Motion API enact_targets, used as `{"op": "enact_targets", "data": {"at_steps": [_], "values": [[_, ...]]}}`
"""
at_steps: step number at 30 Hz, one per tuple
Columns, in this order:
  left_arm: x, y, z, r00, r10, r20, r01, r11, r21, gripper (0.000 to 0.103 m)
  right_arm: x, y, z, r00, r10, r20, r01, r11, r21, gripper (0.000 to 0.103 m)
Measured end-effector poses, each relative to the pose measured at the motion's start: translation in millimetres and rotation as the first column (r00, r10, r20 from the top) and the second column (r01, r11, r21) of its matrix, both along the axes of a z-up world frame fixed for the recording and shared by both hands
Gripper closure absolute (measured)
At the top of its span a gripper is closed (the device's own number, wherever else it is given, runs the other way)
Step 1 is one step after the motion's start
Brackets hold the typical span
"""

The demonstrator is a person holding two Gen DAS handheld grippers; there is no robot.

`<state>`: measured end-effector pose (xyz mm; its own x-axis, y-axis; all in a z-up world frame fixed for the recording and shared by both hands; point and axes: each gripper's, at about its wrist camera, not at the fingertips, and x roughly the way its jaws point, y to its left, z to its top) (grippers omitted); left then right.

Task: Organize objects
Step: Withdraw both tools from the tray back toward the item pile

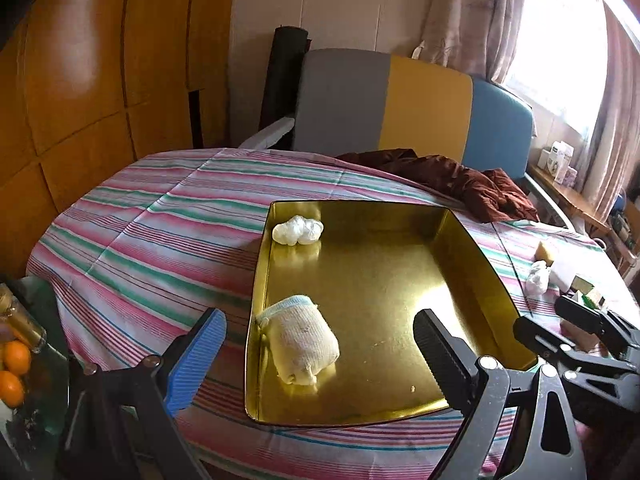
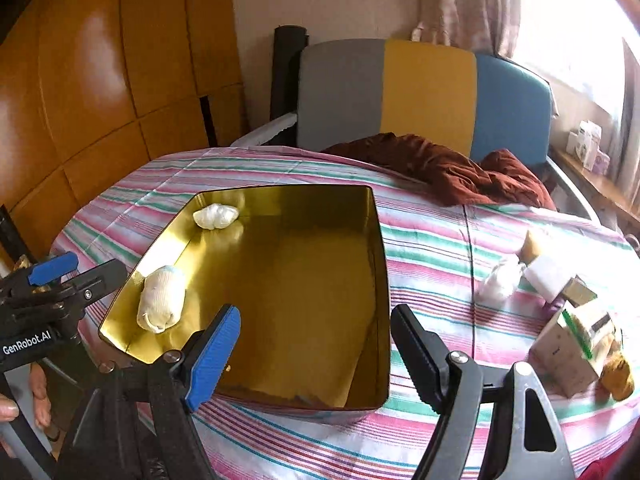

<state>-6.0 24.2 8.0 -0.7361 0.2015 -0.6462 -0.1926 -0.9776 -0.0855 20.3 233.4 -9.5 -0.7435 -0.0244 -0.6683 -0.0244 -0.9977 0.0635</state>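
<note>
We see left gripper (image 1: 320,344) released, empty, above rolled sock (image 1: 300,344) in gold tin (image 1: 496,280); right gripper (image 2: 316,344) released too; loose boxes (image 2: 568,344) wait far right; risk: right jaw catches tin rim, shifts tin.

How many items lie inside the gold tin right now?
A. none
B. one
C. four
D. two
D: in the gold tin lie only a rolled cream sock near its front and a white wad in its far corner.
</note>
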Motion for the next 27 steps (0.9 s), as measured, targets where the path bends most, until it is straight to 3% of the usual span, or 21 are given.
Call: {"op": "enact_targets", "data": {"at_steps": [7, 16, 27], "values": [[-7.9, -8.7, -12.1, 0.996, 0.000, 0.087, -0.005, 0.999, 0.054, 0.008, 14.7, 29.3, -4.1, 0.996, -0.088, 0.013, 0.088, 0.995, -0.037, 0.024], [-3.7, 14.2, -2.9, 0.999, -0.034, 0.033, 0.035, 0.999, -0.019, 0.007, 17.4, 43.9, -9.5, 0.992, -0.122, 0.025, 0.123, 0.992, -0.040, 0.024], [2.1, 58.5, 11.8, 0.989, -0.143, -0.035, 0.140, 0.987, -0.085, 0.005, 19.5, 58.3, -6.8, 0.989, -0.143, 0.028, 0.145, 0.989, -0.043, 0.024]]}}
